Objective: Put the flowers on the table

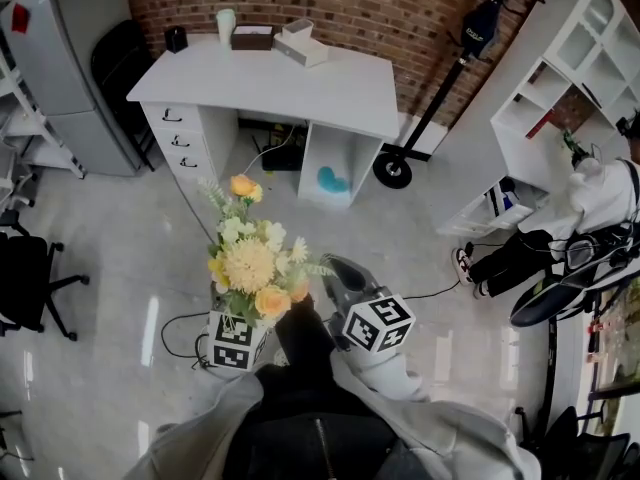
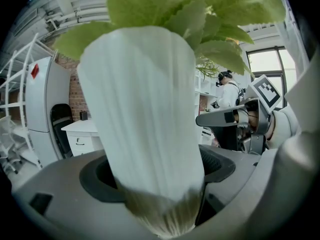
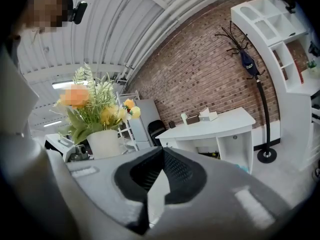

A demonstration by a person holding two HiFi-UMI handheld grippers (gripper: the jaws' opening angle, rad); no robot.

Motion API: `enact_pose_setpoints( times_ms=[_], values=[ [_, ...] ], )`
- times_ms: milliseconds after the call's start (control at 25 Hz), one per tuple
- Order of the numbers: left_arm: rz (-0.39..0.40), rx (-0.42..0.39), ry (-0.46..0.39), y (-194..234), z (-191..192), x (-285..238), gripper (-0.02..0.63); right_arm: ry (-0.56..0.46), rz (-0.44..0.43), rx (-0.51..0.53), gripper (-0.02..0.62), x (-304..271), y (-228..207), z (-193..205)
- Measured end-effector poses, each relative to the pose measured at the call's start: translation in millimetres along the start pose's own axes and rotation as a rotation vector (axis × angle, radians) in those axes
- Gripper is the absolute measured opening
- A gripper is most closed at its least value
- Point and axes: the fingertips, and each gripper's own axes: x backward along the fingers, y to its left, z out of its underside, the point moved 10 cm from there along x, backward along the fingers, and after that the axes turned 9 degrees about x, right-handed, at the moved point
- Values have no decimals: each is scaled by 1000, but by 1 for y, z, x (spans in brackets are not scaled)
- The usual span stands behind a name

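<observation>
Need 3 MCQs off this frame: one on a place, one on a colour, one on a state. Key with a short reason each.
1. Where is the white vase of flowers?
A. On the white desk
B. In the left tongs
C. On the floor

2. What colours are the blooms?
A. Purple and blue
B. Yellow, orange and cream
C. All red

3. What state are the right tongs in?
A. Shut, with nothing between them
B. Shut on the vase
C. Wide open

Key:
1 B: the left gripper view shows the jaws pressed on the vase's base, and the white desk stands apart, ahead of the person.
2 B: the head view shows those colours in the bunch.
3 A: the right gripper view shows the pads meeting with nothing held.
</observation>
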Motion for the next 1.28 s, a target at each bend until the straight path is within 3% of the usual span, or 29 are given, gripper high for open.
enact_pose_setpoints(
  times_ms=[240,600,1280],
  values=[
    [-38,-56,4,6,-16,-9,439,1,-6,-18,0,-15,-10,0],
    [-60,-61,13,27,-31,-48,439,7,-50,-28,0,-62,-41,-3],
    [-71,6,36,101,-84,-187,439,66,-139,-52,0,-191,-139,-40]
  ],
)
